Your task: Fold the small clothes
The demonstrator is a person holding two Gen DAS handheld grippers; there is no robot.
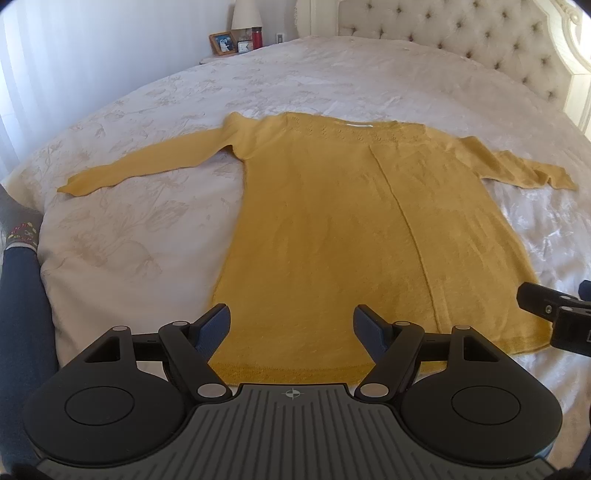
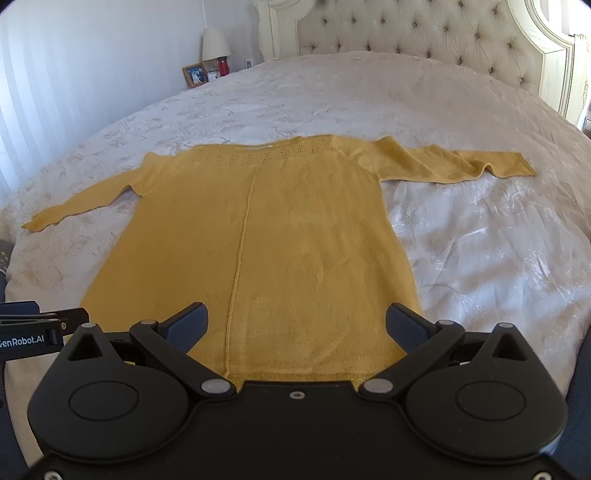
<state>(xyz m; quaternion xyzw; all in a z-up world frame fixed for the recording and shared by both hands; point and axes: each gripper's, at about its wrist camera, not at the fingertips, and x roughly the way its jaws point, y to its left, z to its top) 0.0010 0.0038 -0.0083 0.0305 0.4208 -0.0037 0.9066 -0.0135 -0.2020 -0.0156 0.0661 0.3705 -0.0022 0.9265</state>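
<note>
Yellow sweater point(image 1: 332, 229) spread flat on the bed point(image 1: 129, 229), hem toward the near edge, both sleeves stretched out to the sides, neckline toward the tufted headboard point(image 1: 461, 33). Left claw point(image 1: 291, 325) released, hovering above the hem, nothing gripped. Right claw point(image 2: 295, 325) released wide, likewise over the hem near the raised middle seam point(image 2: 240, 258), empty.

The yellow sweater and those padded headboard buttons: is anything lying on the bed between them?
Nothing. Between the yellow sweater and the headboard there is only bare pale bedspread, seen in both wrist views.
</note>
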